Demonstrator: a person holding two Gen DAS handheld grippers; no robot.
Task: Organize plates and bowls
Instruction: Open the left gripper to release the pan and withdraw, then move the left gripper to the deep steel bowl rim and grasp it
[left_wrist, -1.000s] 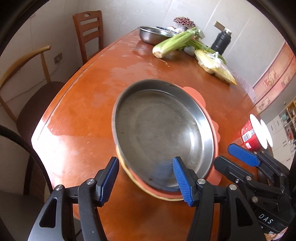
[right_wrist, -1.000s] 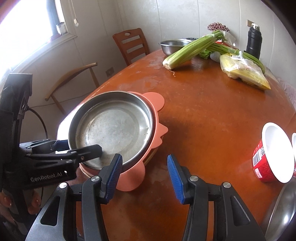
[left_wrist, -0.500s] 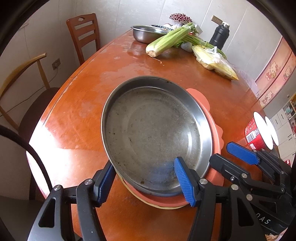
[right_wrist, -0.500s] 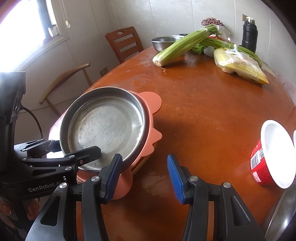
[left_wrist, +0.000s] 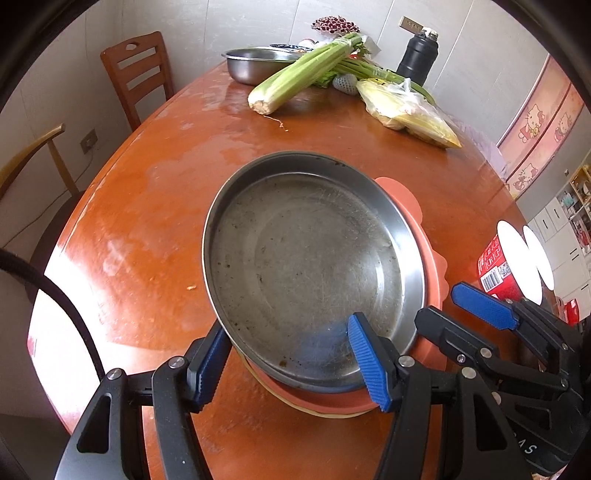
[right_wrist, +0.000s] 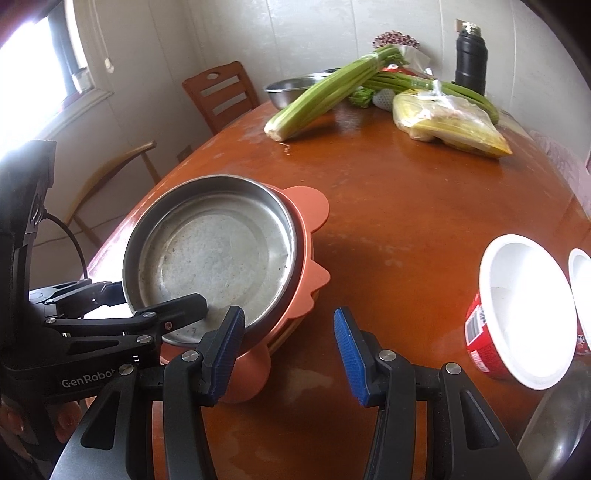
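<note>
A steel plate (left_wrist: 310, 258) lies on an orange plate with tabs (left_wrist: 430, 266), and a yellowish rim (left_wrist: 332, 415) shows beneath them. My left gripper (left_wrist: 288, 362) straddles the stack's near rim. One of its fingers (left_wrist: 369, 365) is inside the steel plate; the other is tucked outside, under the rim. It looks open, with no clear pinch. The right wrist view shows the steel plate (right_wrist: 221, 254) with the left gripper (right_wrist: 159, 293) across its edge. My right gripper (right_wrist: 288, 350) is open and empty over the table, just right of the orange plate (right_wrist: 306, 206).
Two red bowls with white insides (right_wrist: 524, 314) lie on their sides at the right, with a steel rim (right_wrist: 561, 424) below them. At the far end are a steel bowl (right_wrist: 291, 88), celery (right_wrist: 325, 96), bagged corn (right_wrist: 447, 122) and a black flask (right_wrist: 471, 55). Chairs (left_wrist: 136, 74) stand along the left edge.
My left gripper has closed in on the stack: its left finger was clear of the rim and is now under it. The right gripper moved along beside it, still open and empty.
</note>
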